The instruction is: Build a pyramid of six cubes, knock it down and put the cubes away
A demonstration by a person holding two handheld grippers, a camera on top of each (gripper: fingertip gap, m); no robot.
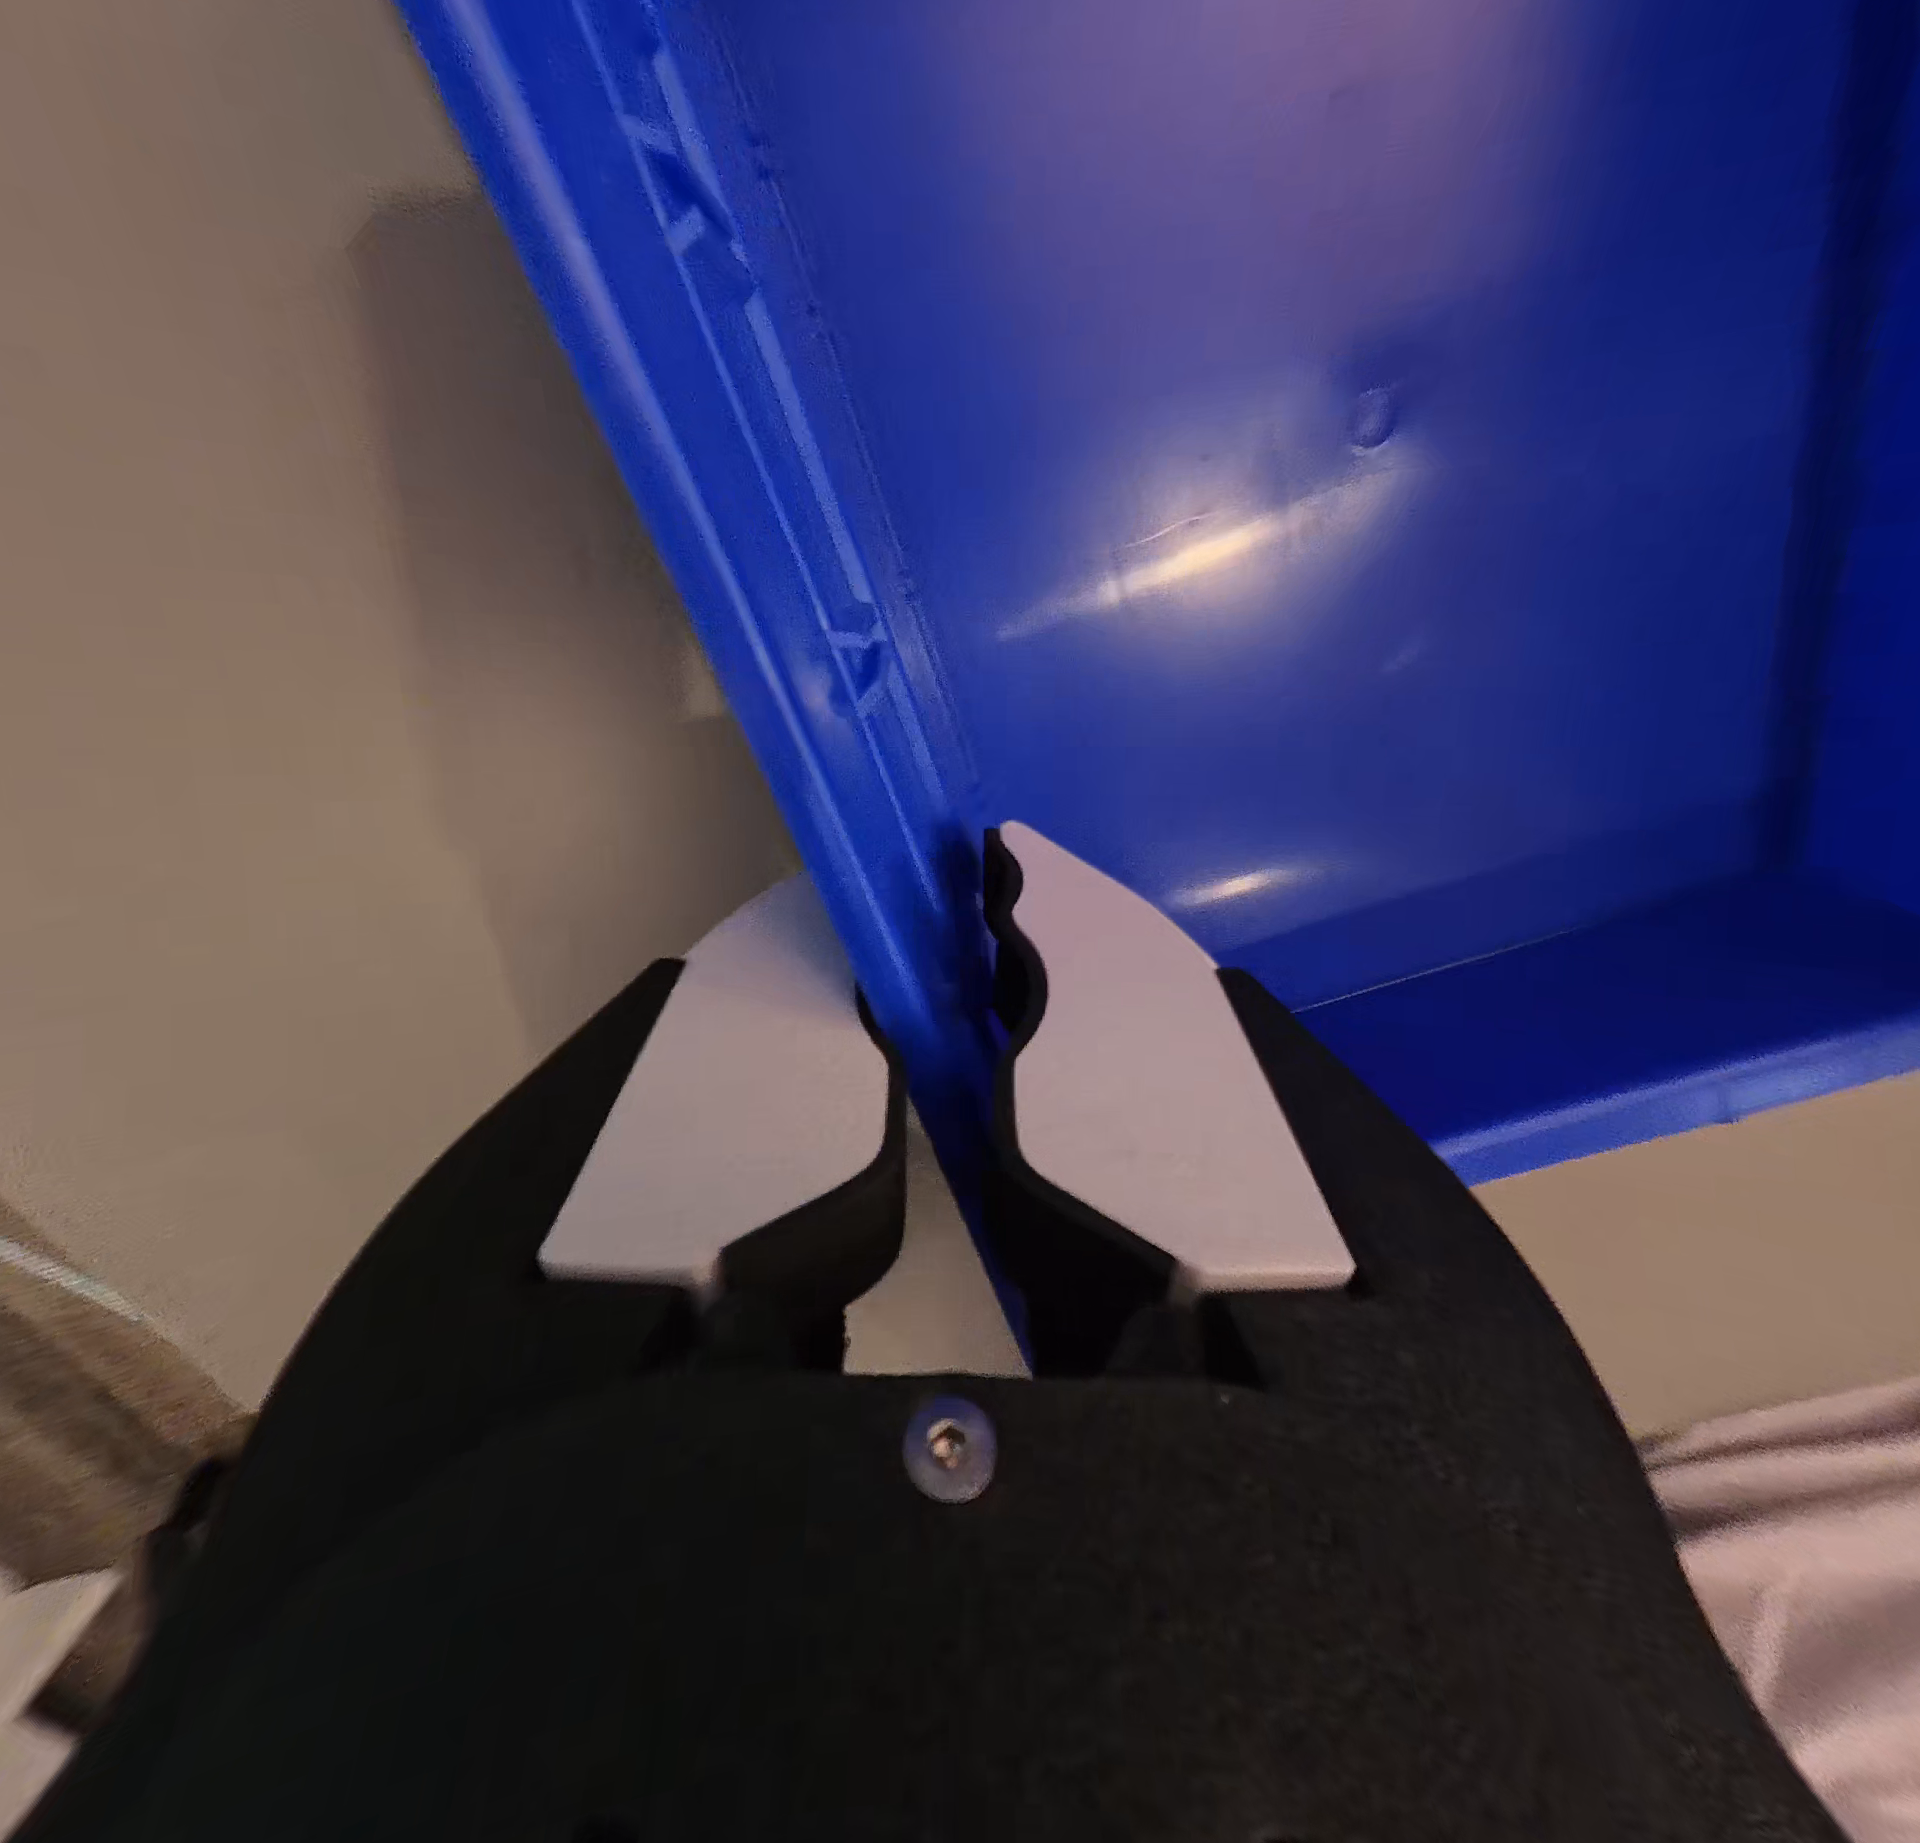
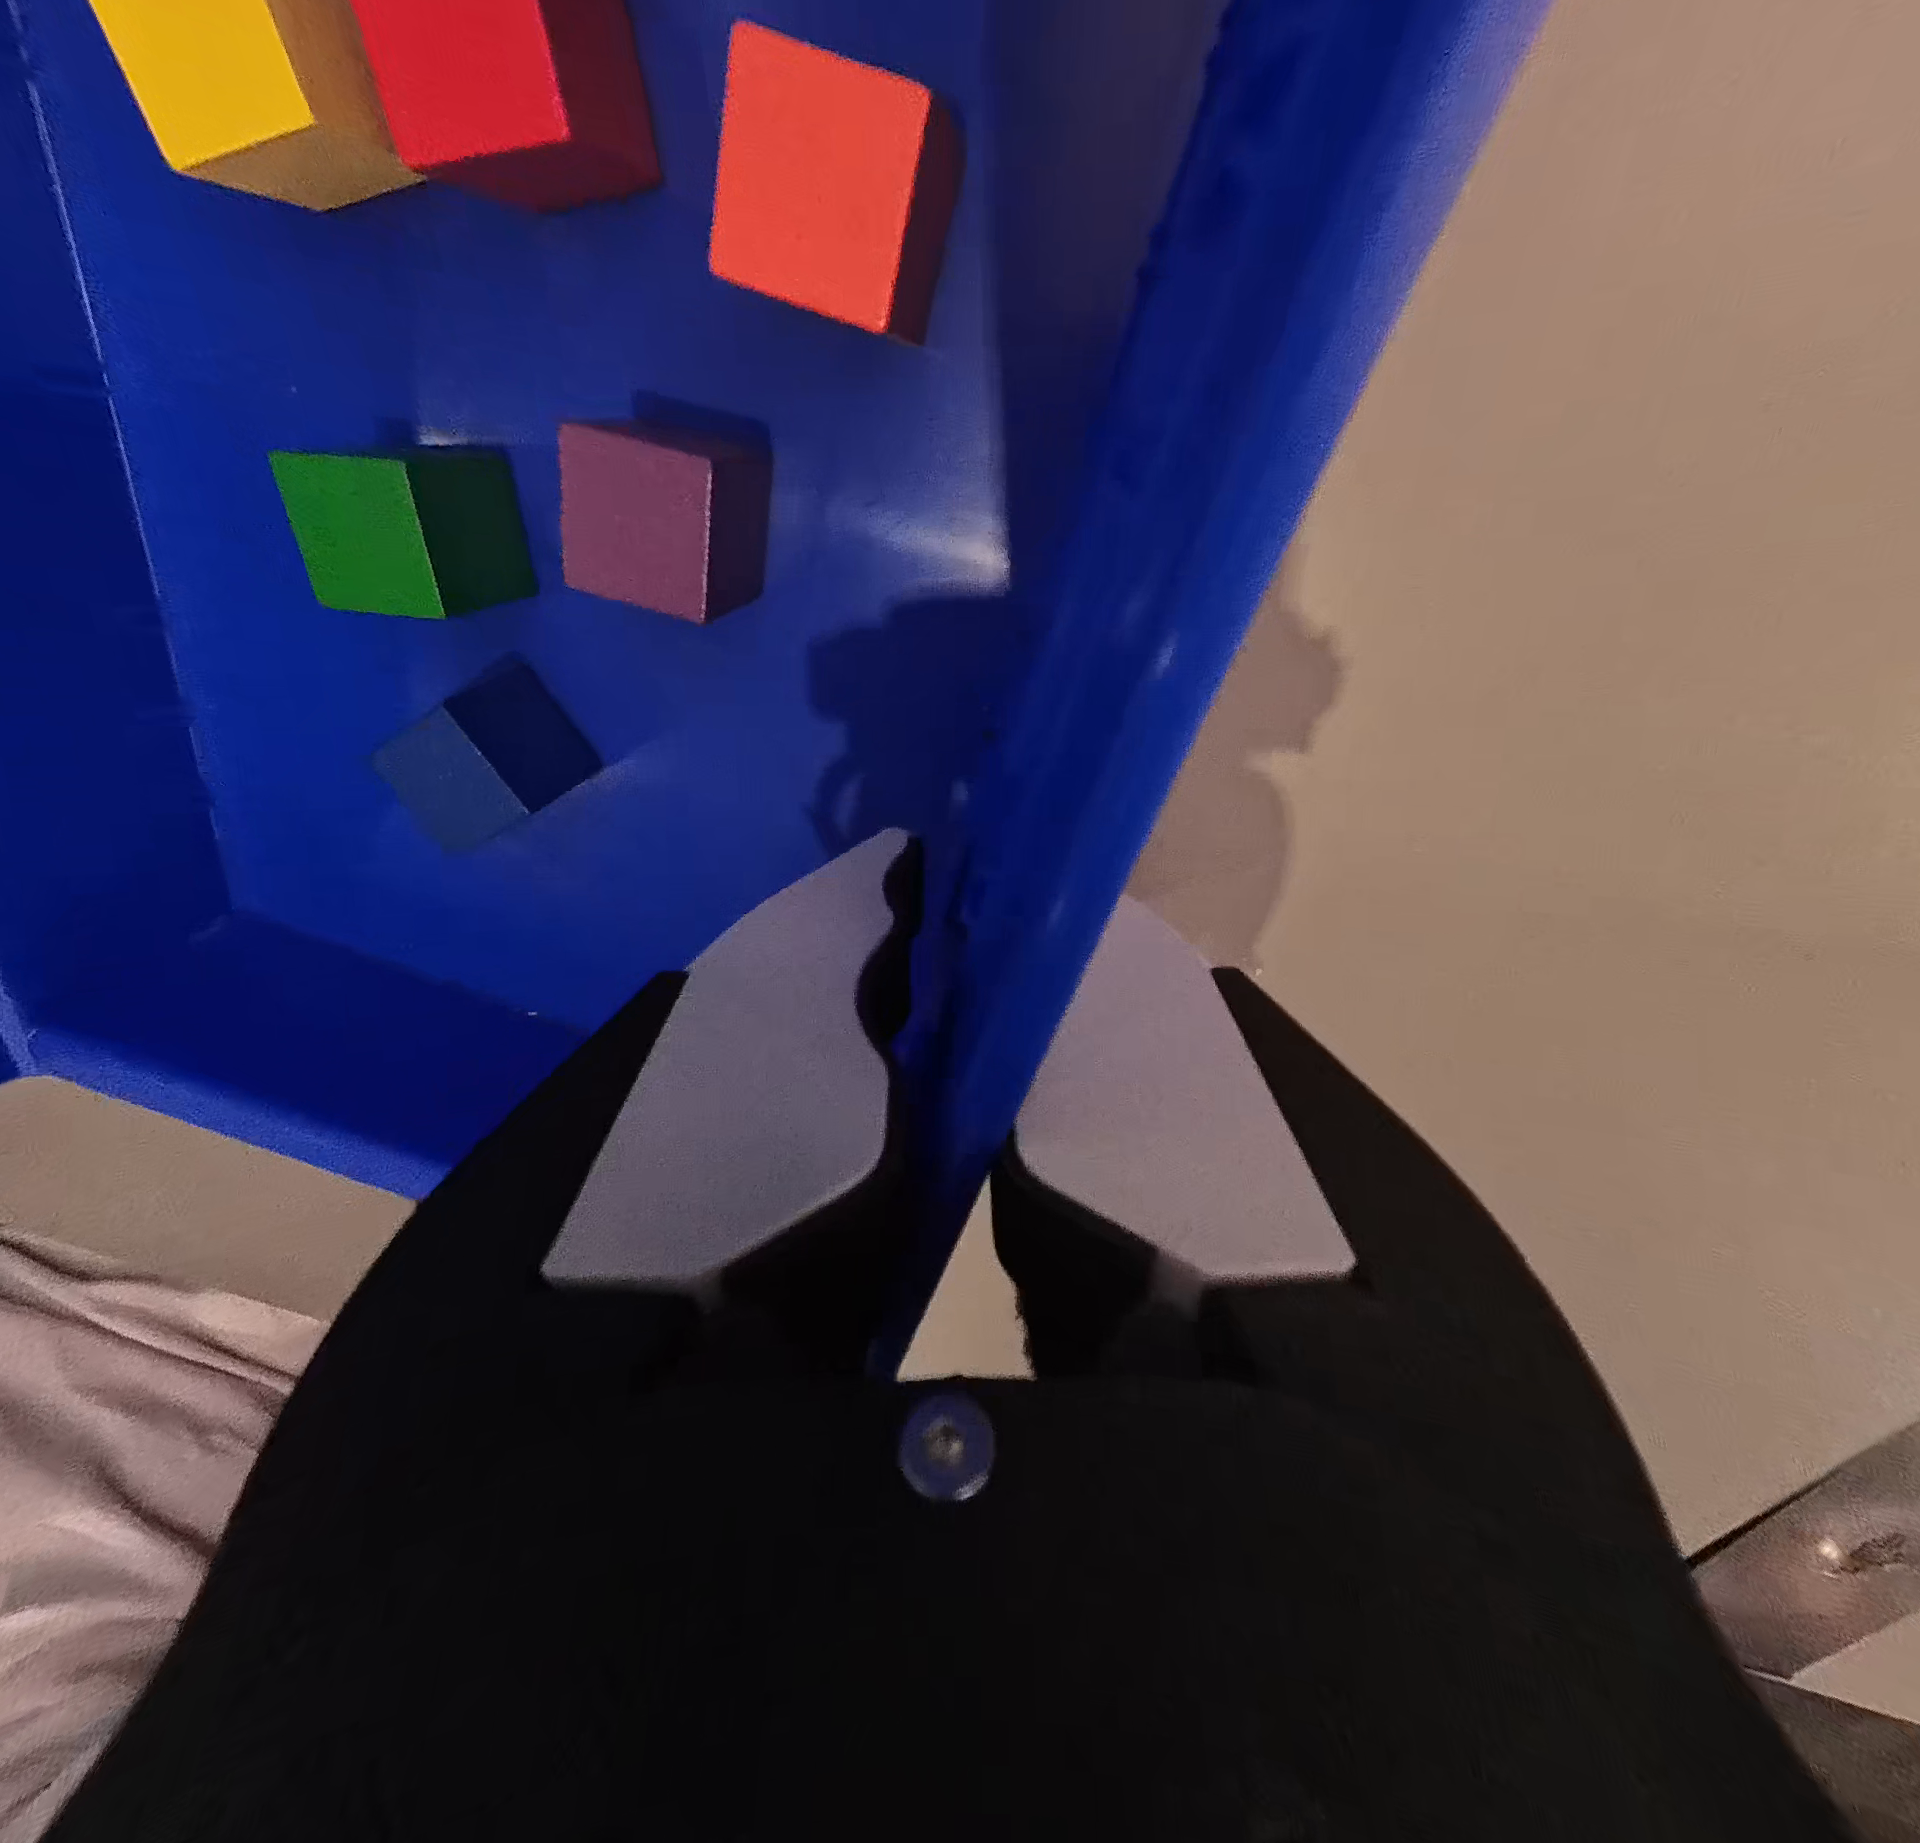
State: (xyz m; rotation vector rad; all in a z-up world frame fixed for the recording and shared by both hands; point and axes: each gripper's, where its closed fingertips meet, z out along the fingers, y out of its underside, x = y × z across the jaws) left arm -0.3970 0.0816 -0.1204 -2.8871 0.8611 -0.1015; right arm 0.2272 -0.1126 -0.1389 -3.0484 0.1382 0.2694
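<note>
Beige tabletop [image 2: 1662,546], claws astride bin walls [image 1: 790,505]

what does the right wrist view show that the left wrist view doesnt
Only the right wrist view shows six cubes on the bin floor: yellow cube, red cube, orange cube, green cube, purple cube, dark blue cube, plus the right tongs shut on a side wall. Only the left wrist view shows the left tongs shut on the opposite wall and bare bin floor. Both show the blue plastic bin on a beige table.
</note>
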